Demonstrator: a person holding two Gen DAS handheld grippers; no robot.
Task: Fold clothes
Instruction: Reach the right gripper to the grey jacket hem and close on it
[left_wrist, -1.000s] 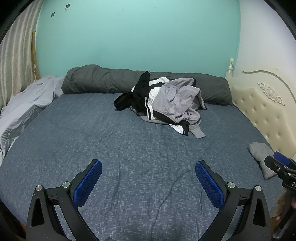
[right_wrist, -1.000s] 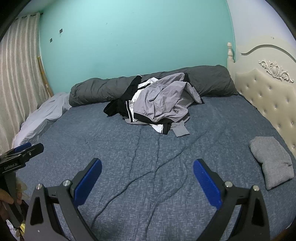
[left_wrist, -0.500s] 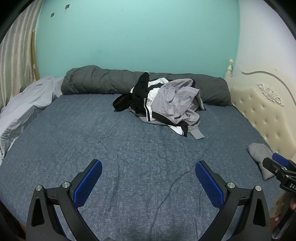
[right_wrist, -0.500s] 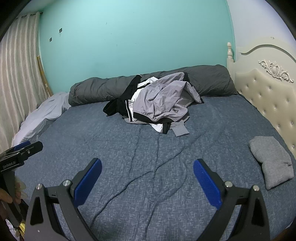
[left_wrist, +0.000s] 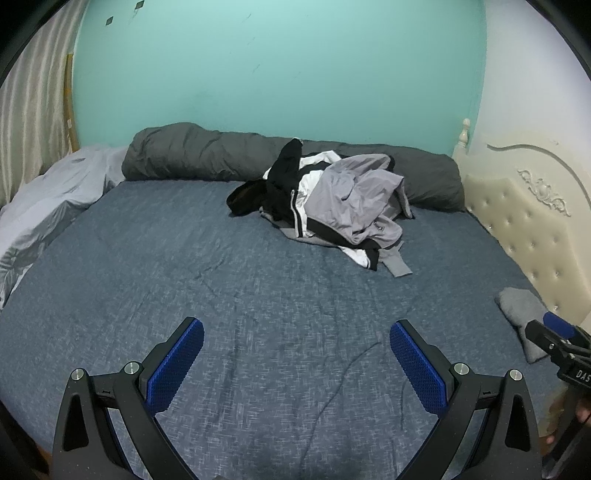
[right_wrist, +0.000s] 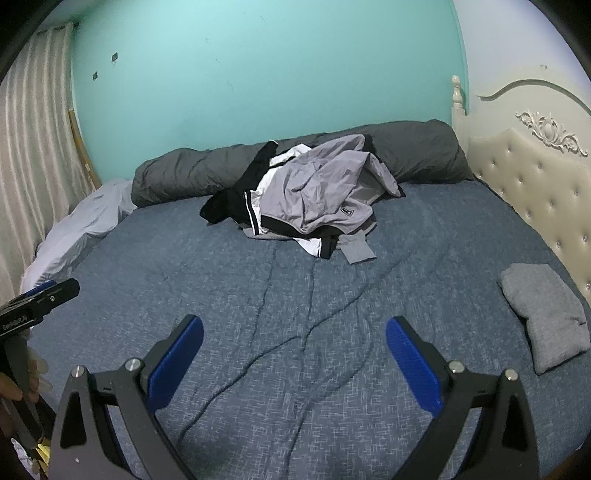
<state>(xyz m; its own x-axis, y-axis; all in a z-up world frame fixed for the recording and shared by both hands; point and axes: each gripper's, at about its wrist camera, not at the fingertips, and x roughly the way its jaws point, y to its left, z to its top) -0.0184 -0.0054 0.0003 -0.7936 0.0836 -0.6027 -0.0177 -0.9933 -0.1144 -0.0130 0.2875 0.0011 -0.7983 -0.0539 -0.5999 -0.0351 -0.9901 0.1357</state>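
clothes pile (left_wrist: 325, 206) on bed (left_wrist: 184, 266), unfolded

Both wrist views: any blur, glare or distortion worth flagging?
Left wrist view: sharp, strong fisheye bowing of the bed, dark corner vignette, dim even light, no glare. Right wrist view: same curvature, headboard bent, clothes pile crisp.

White lettering on the black body of the left gripper (right_wrist: 38, 301), seen at the left edge of the right wrist view, reads roughly "GenRobot.AI", though it is small. The right gripper (left_wrist: 554, 338), at the right edge of the left wrist view, shows cut-off white letters "DAS". A small dark label on the grey jacket (right_wrist: 346, 211) atop the far pile is too small to read.
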